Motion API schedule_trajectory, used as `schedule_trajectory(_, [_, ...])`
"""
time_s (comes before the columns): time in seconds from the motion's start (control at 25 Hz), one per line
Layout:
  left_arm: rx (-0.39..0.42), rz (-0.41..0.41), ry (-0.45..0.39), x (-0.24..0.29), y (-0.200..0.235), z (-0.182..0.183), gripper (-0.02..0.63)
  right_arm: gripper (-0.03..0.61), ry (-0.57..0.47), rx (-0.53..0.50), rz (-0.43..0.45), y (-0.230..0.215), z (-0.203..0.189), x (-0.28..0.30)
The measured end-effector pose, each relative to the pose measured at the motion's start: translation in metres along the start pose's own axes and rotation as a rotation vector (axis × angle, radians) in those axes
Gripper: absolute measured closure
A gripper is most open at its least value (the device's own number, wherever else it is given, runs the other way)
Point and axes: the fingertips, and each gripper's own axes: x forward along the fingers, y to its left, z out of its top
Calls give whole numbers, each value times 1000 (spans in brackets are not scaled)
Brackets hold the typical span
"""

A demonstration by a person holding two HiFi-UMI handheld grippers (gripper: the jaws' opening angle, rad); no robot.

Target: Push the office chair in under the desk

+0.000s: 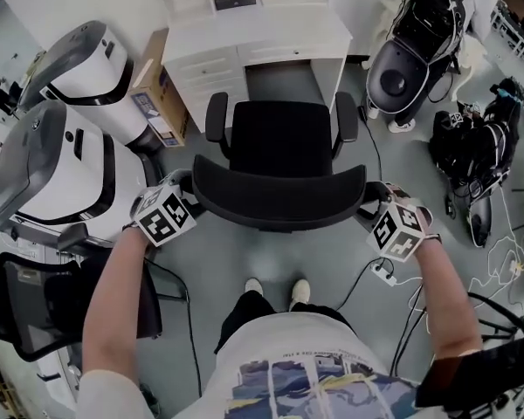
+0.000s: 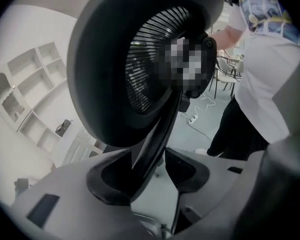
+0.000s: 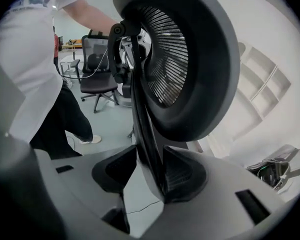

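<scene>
The black office chair [image 1: 279, 138] stands facing the white desk [image 1: 262, 37], its seat partly in the knee gap. I stand behind its curved backrest [image 1: 279, 195]. My left gripper [image 1: 182, 201] is at the backrest's left end. In the left gripper view the left gripper [image 2: 155, 169] is open, with the backrest's frame edge [image 2: 155, 134] between the jaws and a gap beside one pad. My right gripper [image 1: 373, 206] is at the right end. Seen in the right gripper view, the right gripper [image 3: 147, 174] has both pads against the backrest's frame edge [image 3: 147, 134].
Two large white and grey machines [image 1: 70, 138] and a cardboard box [image 1: 157, 94] stand left of the chair. Another black chair [image 1: 44, 312] is at the lower left. Black bags [image 1: 419, 51] and gear [image 1: 476, 155] lie to the right. A power strip [image 1: 382, 271] and cables are on the floor.
</scene>
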Motion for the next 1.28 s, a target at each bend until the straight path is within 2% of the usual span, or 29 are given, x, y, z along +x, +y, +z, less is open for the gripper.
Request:
schedule_trajectory(0.24, [145, -61, 14, -1, -3, -4, 426, 396, 78, 12, 43, 5, -2, 8])
schedule_trajectory(0.28, [165, -72, 16, 1, -3, -3, 407, 397, 102, 6, 47, 5, -4, 8])
schedule_trajectory(0.32, [171, -91, 13, 3, -3, -2, 384, 399, 124, 1, 51, 4, -6, 9])
schedule_trajectory(0.48, [193, -152, -15, 6, -7, -1, 409, 400, 169, 10, 72, 5, -8, 10])
schedule_trajectory(0.72, [245, -182, -47, 9, -8, 3, 430, 405, 189, 28, 105, 3, -13, 10])
schedule_trajectory(1.04, [265, -211, -85, 11, -7, 8, 431, 405, 200, 60, 93, 0, -15, 9])
schedule_trajectory(1.28, [277, -220, -115, 21, 3, 20, 431, 411, 255, 94, 102, -13, -27, 10])
